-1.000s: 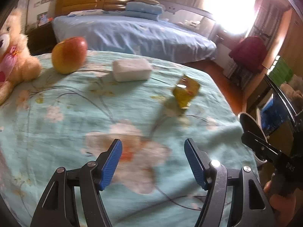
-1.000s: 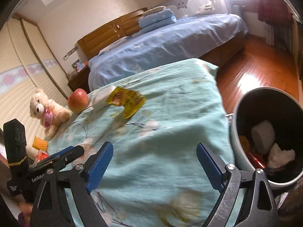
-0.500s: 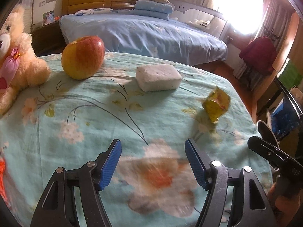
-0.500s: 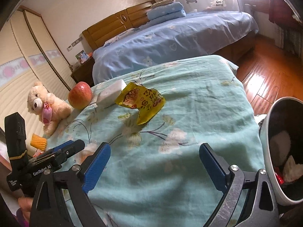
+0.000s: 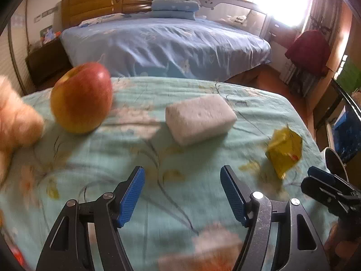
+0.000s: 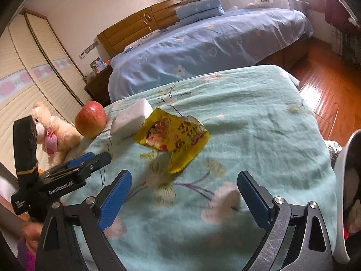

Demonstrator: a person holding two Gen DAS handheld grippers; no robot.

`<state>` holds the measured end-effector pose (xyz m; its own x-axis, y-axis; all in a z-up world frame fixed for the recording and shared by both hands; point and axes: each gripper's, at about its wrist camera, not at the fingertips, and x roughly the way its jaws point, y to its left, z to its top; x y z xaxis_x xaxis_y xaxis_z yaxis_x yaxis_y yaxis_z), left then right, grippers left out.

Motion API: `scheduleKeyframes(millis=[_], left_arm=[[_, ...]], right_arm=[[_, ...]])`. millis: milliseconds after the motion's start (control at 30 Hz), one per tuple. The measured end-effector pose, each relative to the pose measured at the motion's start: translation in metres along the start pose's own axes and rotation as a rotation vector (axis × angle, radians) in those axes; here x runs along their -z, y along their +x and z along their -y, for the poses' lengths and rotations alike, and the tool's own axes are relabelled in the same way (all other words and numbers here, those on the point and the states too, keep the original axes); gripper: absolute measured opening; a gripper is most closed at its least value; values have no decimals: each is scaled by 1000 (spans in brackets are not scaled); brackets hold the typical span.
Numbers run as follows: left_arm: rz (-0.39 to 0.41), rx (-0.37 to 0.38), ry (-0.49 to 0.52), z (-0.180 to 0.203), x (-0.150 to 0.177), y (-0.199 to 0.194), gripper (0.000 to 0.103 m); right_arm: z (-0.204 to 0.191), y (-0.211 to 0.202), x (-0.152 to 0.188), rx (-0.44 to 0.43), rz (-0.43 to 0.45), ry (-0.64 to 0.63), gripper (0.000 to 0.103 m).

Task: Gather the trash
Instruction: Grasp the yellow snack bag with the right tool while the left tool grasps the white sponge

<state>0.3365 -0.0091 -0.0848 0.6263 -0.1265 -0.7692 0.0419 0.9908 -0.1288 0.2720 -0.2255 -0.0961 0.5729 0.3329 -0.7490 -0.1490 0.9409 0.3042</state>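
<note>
A crumpled yellow snack wrapper [image 6: 174, 139] lies on the teal floral bedspread [image 6: 259, 122], just beyond my open, empty right gripper [image 6: 183, 195]; it also shows at the right in the left wrist view [image 5: 284, 149]. A white sponge block [image 5: 199, 118] lies ahead of my open, empty left gripper [image 5: 182, 194], and also shows in the right wrist view [image 6: 130, 118]. A trash bin [image 6: 345, 180] with trash in it stands off the bed's right edge.
A red apple [image 5: 82, 98] and a cream teddy bear [image 6: 56, 133] sit at the left of the bedspread. A blue bed [image 5: 162, 45] stands behind. Wooden floor [image 6: 327, 85] lies to the right. The left gripper's body shows in the right wrist view [image 6: 61, 178].
Both grippers have moved forward over the bedspread. The sponge and apple have grown larger ahead of the left gripper, and the wrapper is closer to the right one. The jaws stay open.
</note>
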Motion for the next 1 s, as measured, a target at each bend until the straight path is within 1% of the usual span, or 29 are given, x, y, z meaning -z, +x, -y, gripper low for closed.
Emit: scheduleKeyframes(millis=[67,133,333,400,467,500,533,567,600,633,667,700,767,800,867,1000], left_arm=[[-1,-8,9,-1,-8,9,70],[-3,-9,19,-2,-15,19,77],[-16,-5,73,-2,-32,47,78],[-17,-2,90,0,-35,53,78],[-14,3,100,2,-37,58,78],[-12,15,104,2,-38,59,78],[-5,28,110,4,-38,60,77],[0,32,113,4,-38,59,75],[7,40,119,5,-38,59,73],[10,53,124,6,-38,60,63],[8,61,127,6,-37,59,57],[8,56,131,7,-36,60,56],[19,49,141,7,-36,59,50],[22,54,138,7,-35,57,50],[22,73,123,6,-32,54,49],[30,73,111,10,-21,42,48]], right_arm=[[-1,5,-4,-1,-3,-4,96],[-3,9,-7,4,-4,-11,96],[-2,22,-16,1,-15,-9,95],[-2,23,-18,-1,-14,-10,92],[-2,25,-20,-4,-14,-10,85],[-1,27,-21,-6,-15,-8,83],[-1,28,-22,-5,-16,-6,79],[-1,30,-22,-4,-18,-6,73],[-1,31,-23,-4,-21,-7,69],[0,32,-23,-2,-22,-6,62],[1,32,-23,0,-21,-5,54],[2,33,-24,2,-21,-2,49],[4,33,-24,5,-24,4,24],[5,34,-24,4,-27,7,20],[6,33,-24,-2,-26,13,18],[5,27,-21,1,-11,4,16]])
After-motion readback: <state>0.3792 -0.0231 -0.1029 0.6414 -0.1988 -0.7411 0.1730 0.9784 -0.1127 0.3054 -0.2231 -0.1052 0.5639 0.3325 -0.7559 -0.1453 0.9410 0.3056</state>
